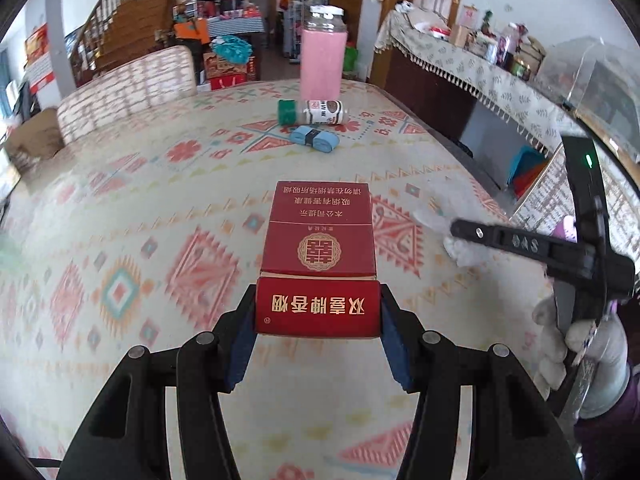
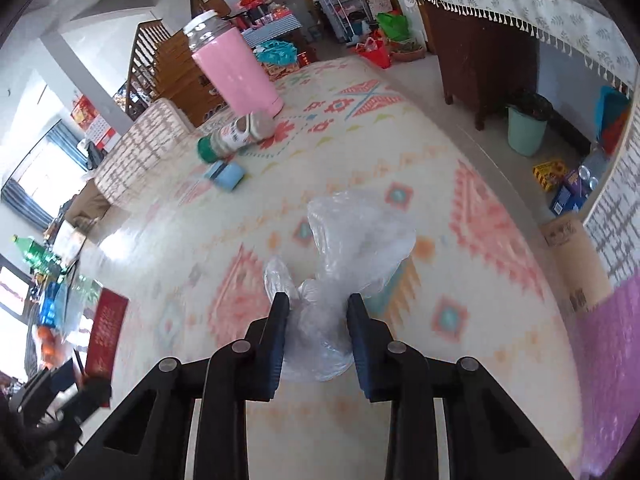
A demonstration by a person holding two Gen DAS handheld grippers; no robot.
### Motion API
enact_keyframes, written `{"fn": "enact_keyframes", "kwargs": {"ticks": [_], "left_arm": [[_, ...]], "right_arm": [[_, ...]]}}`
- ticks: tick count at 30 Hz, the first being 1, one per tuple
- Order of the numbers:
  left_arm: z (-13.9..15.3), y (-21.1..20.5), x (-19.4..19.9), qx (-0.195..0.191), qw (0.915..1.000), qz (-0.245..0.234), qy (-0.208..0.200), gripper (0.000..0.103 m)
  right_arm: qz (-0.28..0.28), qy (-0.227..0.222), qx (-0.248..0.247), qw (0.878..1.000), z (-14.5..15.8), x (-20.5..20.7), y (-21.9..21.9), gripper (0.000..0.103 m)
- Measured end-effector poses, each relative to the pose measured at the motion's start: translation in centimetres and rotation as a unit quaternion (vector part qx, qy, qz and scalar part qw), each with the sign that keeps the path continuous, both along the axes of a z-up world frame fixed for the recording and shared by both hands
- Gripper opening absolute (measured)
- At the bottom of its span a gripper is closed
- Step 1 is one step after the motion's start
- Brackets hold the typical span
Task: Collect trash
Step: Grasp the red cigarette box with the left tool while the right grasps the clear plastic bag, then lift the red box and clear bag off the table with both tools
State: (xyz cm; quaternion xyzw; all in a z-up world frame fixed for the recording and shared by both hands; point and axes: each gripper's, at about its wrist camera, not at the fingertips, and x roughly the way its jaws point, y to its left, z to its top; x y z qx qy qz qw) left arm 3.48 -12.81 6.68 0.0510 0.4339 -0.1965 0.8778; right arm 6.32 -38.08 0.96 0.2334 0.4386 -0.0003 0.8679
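Observation:
My left gripper [image 1: 318, 312] is shut on a red cigarette box [image 1: 318, 240], held above the patterned tablecloth [image 1: 120, 208]. My right gripper [image 2: 318, 308] is shut on a crumpled clear plastic bag [image 2: 356, 236], held just over the table. The right gripper [image 1: 456, 228] also shows at the right of the left wrist view, with the plastic bag [image 1: 460, 248] under its fingers. The red box [image 2: 106, 332] appears at the left edge of the right wrist view.
A tall pink jar [image 1: 323, 56] stands at the table's far side, with a green-capped bottle [image 1: 312, 112] lying on its side and a blue roll [image 1: 314, 138] before it. A teal trash bin [image 2: 526, 128] stands on the floor at right, beside a dark cabinet [image 2: 480, 52].

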Motion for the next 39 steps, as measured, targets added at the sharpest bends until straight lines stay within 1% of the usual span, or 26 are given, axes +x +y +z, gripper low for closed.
{"fn": "enact_keyframes", "kwargs": {"ticks": [8, 15, 18, 21, 27, 33, 39], "left_arm": [[0.0, 1.9, -5.4, -0.023, 0.9992, 0.033, -0.001, 0.055], [-0.5, 3.0, -9.0, -0.015, 0.9975, 0.066, -0.021, 0.055], [-0.6, 3.7, -10.1, -0.017, 0.9964, 0.079, -0.024, 0.055], [-0.7, 4.3, -11.0, -0.024, 0.9956, 0.087, -0.023, 0.055], [-0.7, 5.7, -12.0, -0.024, 0.9937, 0.106, -0.027, 0.055], [-0.5, 6.4, -12.9, -0.002, 0.9908, 0.126, -0.050, 0.055], [-0.5, 7.2, -13.7, 0.013, 0.9879, 0.140, -0.067, 0.055]], "right_arm": [[0.018, -0.021, 0.000, 1.000, 0.8, -8.4, 1.2, 0.032], [0.019, -0.043, -0.009, 0.999, 1.8, -14.0, 2.4, 0.032], [0.024, -0.047, -0.014, 0.999, 1.9, -15.6, 3.2, 0.032], [0.029, -0.051, -0.020, 0.998, 1.8, -16.6, 4.1, 0.032], [0.036, -0.061, -0.028, 0.997, 1.9, -18.0, 6.0, 0.032], [0.043, -0.069, -0.040, 0.996, 2.2, -18.7, 7.6, 0.032], [0.054, -0.075, -0.057, 0.994, 2.5, -19.5, 9.4, 0.032]]}}
